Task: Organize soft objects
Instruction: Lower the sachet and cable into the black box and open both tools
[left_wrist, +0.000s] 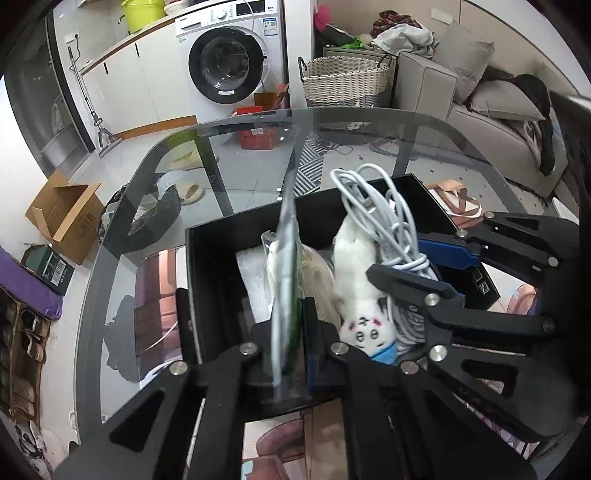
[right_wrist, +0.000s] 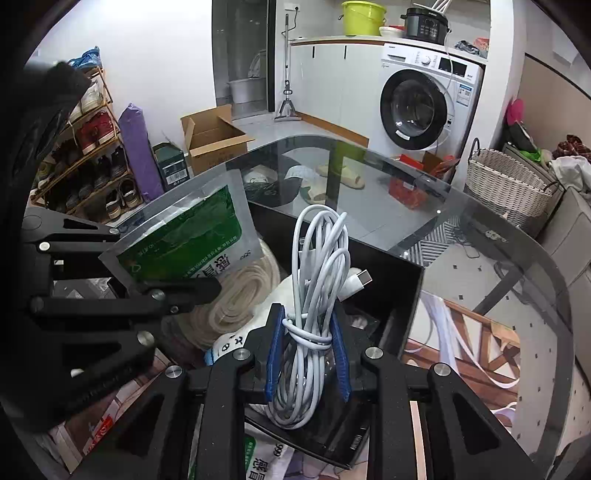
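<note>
We had a glass table (left_wrist: 155, 177) under everything, with a black box (left_wrist: 207, 280) on it just ahead of both sets of fingers.

Inside the box, beyond the fingertips, we saw a coil of cream rope (right_wrist: 236, 291), a white plush toy (left_wrist: 354, 273) lying face toward us, and a white foam sheet (left_wrist: 251, 280) at the far left.

The left gripper (left_wrist: 291, 339) was pinched on a green-and-clear sachet (right_wrist: 184, 236), held edge-on and upright between its fingers, over the left part of the box. The sachet looked light, flat and slick; we judged that a grip near its sealed edge holds best, since the film could slide out.

The right gripper (right_wrist: 306, 347) was clamped on a bundled white USB cable (right_wrist: 314, 295), blue pads (right_wrist: 275, 354) pressing either side of the wrapped waist. Loops stood up past the fingertips and more hung below them, and the plug (right_wrist: 360, 277) poked out to the right. The bundle hung over the right part of the box, beside the plush.

The cable looked light and floppy, a bit springy; we judged the wrapped waist the right place to hold it, since loose loops would splay or snag on the box wall.
</note>
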